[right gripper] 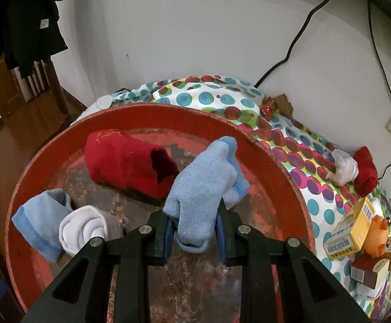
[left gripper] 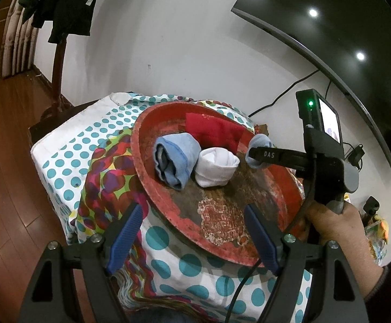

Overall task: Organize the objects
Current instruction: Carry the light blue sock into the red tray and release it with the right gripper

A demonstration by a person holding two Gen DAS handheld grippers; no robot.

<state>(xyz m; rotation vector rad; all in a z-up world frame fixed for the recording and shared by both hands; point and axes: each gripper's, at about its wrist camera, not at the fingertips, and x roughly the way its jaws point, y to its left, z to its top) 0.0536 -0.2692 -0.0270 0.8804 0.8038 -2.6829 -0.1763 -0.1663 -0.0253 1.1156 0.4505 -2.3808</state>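
A worn round red tray (left gripper: 168,215) (right gripper: 297,188) sits on a dotted cloth. In it lie a red sock roll (left gripper: 211,132) (right gripper: 122,164), a light blue sock roll (left gripper: 173,158) (right gripper: 39,220) and a white sock roll (left gripper: 214,169) (right gripper: 85,228). My right gripper (right gripper: 194,231) is shut on another light blue sock (right gripper: 203,185) and holds it above the tray; it shows in the left wrist view (left gripper: 260,156) over the tray's right side. My left gripper (left gripper: 192,231) is open and empty at the tray's near rim.
On the cloth right of the tray lie a white roll (right gripper: 343,169), a red roll (right gripper: 365,172), yellow boxes (right gripper: 351,228) and an orange toy (right gripper: 381,234). A wall with cables stands behind. A television (left gripper: 343,35) hangs at upper right. Wooden floor (left gripper: 6,161) lies left.
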